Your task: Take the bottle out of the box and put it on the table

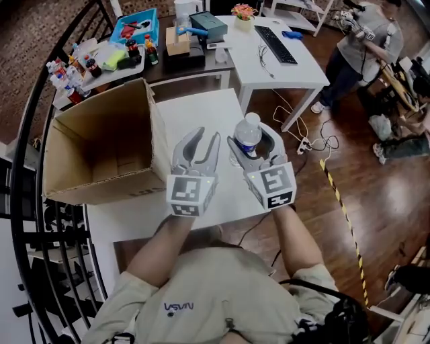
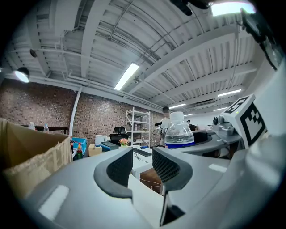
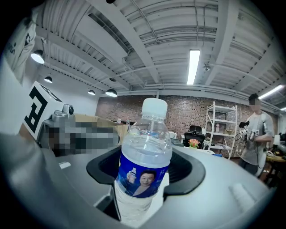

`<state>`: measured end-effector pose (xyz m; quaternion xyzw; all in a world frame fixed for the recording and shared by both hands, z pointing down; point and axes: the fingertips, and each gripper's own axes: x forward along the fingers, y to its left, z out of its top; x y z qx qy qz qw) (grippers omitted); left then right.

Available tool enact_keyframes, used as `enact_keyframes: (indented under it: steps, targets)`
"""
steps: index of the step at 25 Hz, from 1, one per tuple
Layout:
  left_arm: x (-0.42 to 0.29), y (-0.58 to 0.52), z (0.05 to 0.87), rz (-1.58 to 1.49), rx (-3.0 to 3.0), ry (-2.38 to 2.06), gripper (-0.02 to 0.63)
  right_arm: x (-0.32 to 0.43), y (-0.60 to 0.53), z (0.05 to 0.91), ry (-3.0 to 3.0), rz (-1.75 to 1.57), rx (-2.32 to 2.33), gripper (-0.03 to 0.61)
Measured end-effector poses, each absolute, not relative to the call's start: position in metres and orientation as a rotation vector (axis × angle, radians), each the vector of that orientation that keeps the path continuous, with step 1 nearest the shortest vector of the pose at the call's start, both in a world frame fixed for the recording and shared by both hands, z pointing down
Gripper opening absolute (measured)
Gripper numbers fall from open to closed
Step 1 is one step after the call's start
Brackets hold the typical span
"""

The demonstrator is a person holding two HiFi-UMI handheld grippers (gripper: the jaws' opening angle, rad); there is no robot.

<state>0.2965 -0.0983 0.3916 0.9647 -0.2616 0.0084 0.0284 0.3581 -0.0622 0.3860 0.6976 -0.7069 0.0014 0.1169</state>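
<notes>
bottle: clear, white cap, blue label; held upright point(image 3: 145, 152) outside the box, near the right edge of the table; whether its base touches the top cannot be told
right gripper: jaws point(image 1: 250, 138) are clamped round the bottle at the label, one on each side
left gripper: jaws point(image 1: 207, 134) are held a little apart with nothing between them; it is just left of the right gripper and beside the box wall
box: brown cardboard point(image 1: 153, 138), top open, set on the left part of the table; its near corner is close to the left gripper
behind the table: a dark bench is crowded with small bottles point(image 1: 67, 75), a blue tray point(image 1: 134, 23), a teal case point(image 1: 208, 23) and a small carton point(image 1: 177, 40)
desk: white point(image 1: 295, 70), set at an angle to the right rear; a keyboard point(image 1: 275, 44) and a flower pot point(image 1: 243, 12) are on it
floor clutter: cables and a power strip point(image 1: 304, 144) are spread beside the desk leg; striped tape point(image 1: 342, 208) is laid along the boards
person: a standing figure point(image 1: 366, 47) is seen at the far right, well apart
table: white top point(image 1: 195, 107)
room: wooden floor point(image 1: 336, 168), black railing point(image 1: 27, 134) at the left, brick wall point(image 2: 94, 118) and a white shelf point(image 2: 138, 127) at the back; tube lights are hung under a ribbed ceiling
</notes>
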Motion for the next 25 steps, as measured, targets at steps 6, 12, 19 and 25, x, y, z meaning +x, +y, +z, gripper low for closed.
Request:
enact_keyframes:
  steps: [6,12,19,25]
  targets:
    - [0.296,-0.102,0.435,0.051,2.937,-0.805,0.12,0.373,-0.071,0.447,-1.993,0.053,2.107,0.285]
    - [0.297,-0.108,0.457,0.133,2.924,-0.789,0.12,0.388,-0.081,0.483,-1.889,0.042,2.168,0.286]
    - [0.304,-0.117,0.479,0.197,2.915,-0.77,0.12,0.39,-0.093,0.512,-1.85,0.025,2.179,0.287]
    - [0.306,-0.119,0.49,0.213,2.9,-0.748,0.112,0.392,-0.103,0.529,-1.822,0.022,2.187,0.287]
